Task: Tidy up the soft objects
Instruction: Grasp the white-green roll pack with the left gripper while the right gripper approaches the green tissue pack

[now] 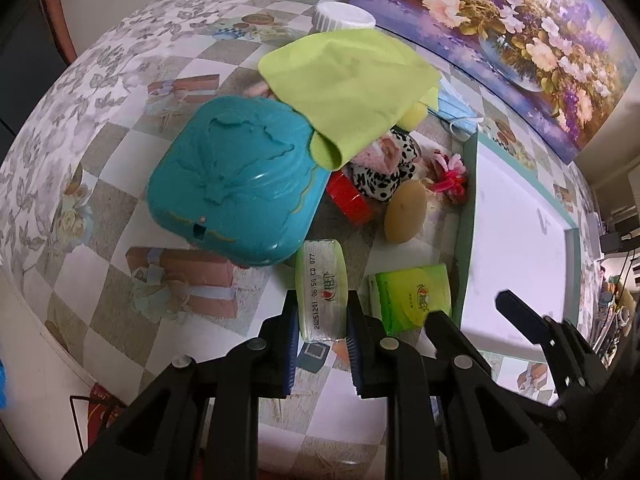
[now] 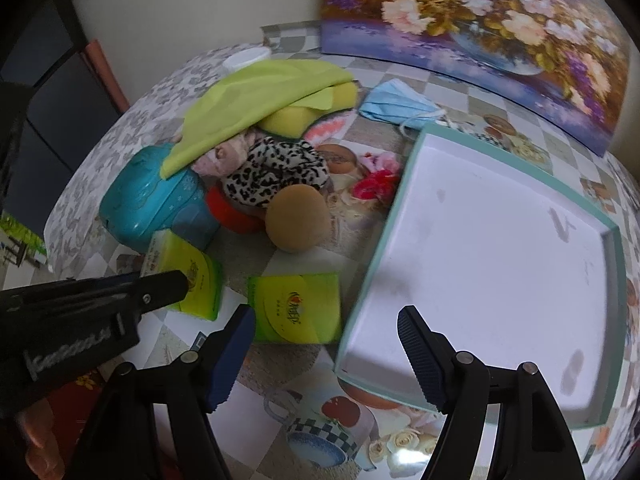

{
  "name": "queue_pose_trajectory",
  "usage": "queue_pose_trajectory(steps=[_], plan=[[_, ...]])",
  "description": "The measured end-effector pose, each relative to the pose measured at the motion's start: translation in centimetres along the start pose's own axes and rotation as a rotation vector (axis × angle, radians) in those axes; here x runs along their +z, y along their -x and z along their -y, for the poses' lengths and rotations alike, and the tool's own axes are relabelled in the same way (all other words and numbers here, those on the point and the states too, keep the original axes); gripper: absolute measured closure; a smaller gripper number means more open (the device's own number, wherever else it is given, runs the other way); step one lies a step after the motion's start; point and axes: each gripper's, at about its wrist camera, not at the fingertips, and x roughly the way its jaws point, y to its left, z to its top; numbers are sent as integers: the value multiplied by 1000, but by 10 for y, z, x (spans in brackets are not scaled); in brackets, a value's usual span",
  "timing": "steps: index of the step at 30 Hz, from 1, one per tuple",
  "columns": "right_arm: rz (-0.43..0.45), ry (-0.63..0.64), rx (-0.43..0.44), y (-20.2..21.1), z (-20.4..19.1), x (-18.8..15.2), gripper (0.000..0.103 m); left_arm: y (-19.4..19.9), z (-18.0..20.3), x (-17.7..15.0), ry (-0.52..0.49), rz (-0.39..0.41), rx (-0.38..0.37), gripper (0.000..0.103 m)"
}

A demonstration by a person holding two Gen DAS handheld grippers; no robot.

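My left gripper [image 1: 322, 320] is shut on a green tissue pack [image 1: 320, 292] that stands on its edge on the tablecloth; the pads press on both of its sides. The right wrist view shows that same pack [image 2: 192, 280] at the left. A second green tissue pack [image 2: 296, 308] lies flat just ahead of my right gripper [image 2: 326, 320]. That gripper is open, with its left fingertip by the pack's left edge and its right fingertip over the white box [image 2: 500, 260]. The box has a teal rim and holds nothing.
Behind the packs lies a pile: a teal plastic case [image 1: 236, 184], lime cloth [image 2: 248, 96], yellow sponge [image 2: 312, 112], leopard-print fabric [image 2: 276, 172], tan round puff [image 2: 298, 220], red item [image 2: 232, 212] and pink hair tie [image 2: 376, 184]. A blue face mask [image 2: 396, 100] lies by a flower painting [image 2: 480, 8].
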Motion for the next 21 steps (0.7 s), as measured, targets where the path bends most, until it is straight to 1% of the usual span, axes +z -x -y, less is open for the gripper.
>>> queue_pose_trajectory(steps=[4, 14, 16, 21], plan=[[-13, 41, 0, -7, -8, 5, 26, 1, -5, -2, 22, -2, -9, 81], [-43, 90, -5, -25, -20, 11, 25, 2, -15, -3, 69, -3, -29, 81], [-42, 109, -20, -27, -23, 13, 25, 1, -16, -2, 72, -6, -29, 81], [-34, 105, -21, -30, -21, 17, 22, 1, -19, -1, 90, -10, -38, 81]])
